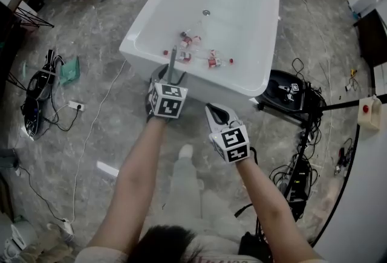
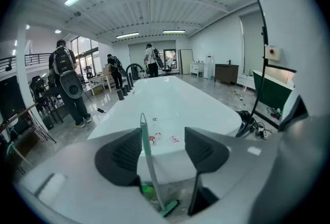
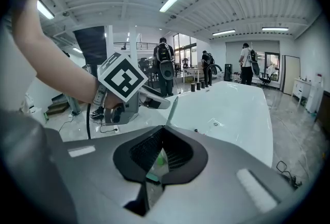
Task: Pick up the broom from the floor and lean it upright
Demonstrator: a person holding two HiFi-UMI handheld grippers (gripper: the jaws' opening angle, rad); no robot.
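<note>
Forearms reached up from six o'clock in the head view, each ending in a marker cube. The left claw [image 1: 169, 79] sat at the near wall of the white bathtub [image 1: 242, 8], around the grey handle of the broom [image 1: 172, 61], which stood close to upright and seemed to rest against the tub's rim. The right claw [image 1: 214, 112] hung at four o'clock from it, apart from the handle.

Seen from the left gripper view, the left claw [image 2: 162, 151] was spread wide. The broom [image 2: 146, 151] rose between the pads, hard by the nine-o'clock one, with neither visibly pressing on it. Its green head was down at six o'clock, on the floor.

Seen from the right gripper view, the right claw [image 3: 161, 156] was closed with nothing gripped. The handle stood beyond it at twelve o'clock.

Lifting and leaning looked done. What remained, I judged, was drawing both claws clear and seeing that the broom stayed standing.
</note>
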